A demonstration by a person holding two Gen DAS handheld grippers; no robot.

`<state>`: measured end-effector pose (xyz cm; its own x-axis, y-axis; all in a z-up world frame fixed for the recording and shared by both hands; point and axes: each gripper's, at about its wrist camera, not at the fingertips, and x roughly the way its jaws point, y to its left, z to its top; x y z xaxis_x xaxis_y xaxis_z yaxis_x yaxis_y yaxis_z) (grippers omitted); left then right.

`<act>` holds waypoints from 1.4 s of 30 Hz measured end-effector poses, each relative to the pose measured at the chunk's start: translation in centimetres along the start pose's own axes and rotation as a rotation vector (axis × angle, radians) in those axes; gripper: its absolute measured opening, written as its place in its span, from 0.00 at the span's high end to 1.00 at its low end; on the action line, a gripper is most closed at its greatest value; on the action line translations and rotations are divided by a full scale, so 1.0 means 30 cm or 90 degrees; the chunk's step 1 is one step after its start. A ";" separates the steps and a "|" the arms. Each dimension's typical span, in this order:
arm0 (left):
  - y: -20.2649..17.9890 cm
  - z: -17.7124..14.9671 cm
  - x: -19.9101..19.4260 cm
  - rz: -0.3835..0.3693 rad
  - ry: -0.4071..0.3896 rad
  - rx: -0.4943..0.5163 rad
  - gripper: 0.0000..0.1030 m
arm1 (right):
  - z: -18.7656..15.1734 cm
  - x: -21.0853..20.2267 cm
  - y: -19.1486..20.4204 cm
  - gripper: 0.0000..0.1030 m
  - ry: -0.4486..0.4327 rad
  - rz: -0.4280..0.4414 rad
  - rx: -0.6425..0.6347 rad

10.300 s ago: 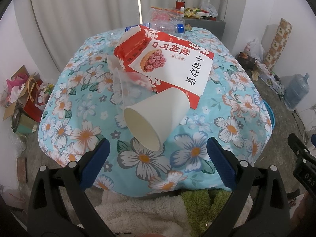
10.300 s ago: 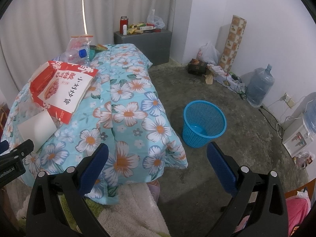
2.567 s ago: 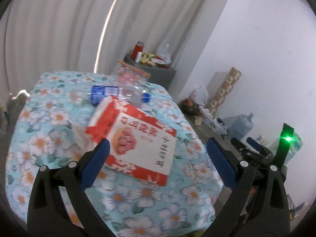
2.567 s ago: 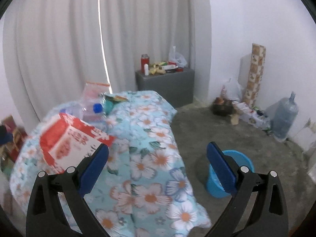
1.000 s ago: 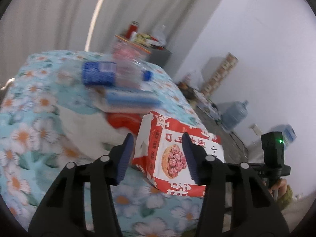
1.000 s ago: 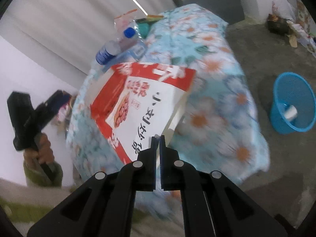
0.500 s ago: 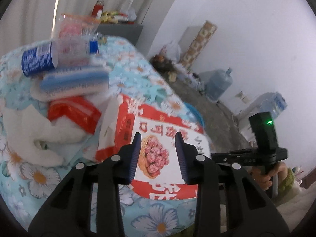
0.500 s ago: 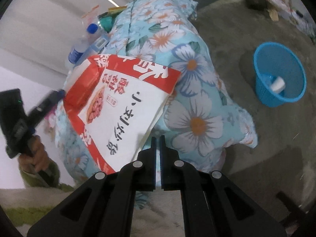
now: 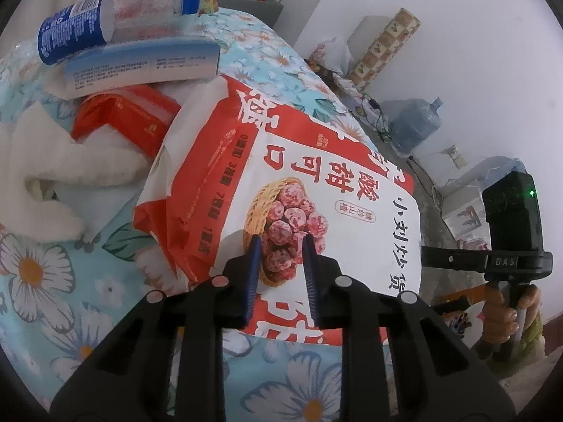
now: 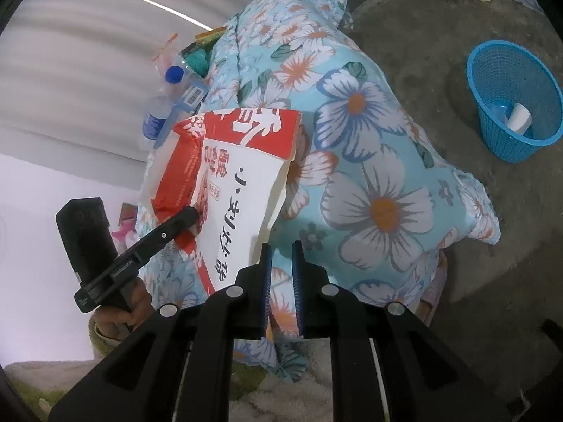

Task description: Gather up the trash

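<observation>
Red-and-white paper snack bag (image 9: 316, 190) could slip: left gripper (image 9: 279, 246) narrowly open over it, right gripper (image 10: 279, 249) slightly parted, holding nothing.

Both fisheye views are evenly lit w/ soft daylight; no harsh glare. Light comes thru a white curtain (image 10: 70, 52), w/ a bright slit at its gap. Edges bend strongly and fade into black corner vignette. Left view: the snack bag (image 9: 316, 190) is sharp, the plastic bottle (image 9: 116, 17) at the rim smeared. Right view: soft shadow under the blue basket (image 10: 513, 102); the curtain is blurred.
</observation>
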<state>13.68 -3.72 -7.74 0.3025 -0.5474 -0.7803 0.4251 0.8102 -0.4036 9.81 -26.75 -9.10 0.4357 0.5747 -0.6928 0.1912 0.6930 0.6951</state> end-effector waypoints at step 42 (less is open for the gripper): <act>0.184 -0.111 -0.105 -0.135 0.007 -0.131 1.00 | 0.277 0.420 0.432 1.00 0.102 0.137 -0.170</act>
<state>12.24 3.17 -9.10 0.2151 -0.7082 -0.6725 0.2964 0.7034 -0.6460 25.08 -14.12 -7.23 0.2936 0.7658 -0.5722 -0.1352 0.6258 0.7682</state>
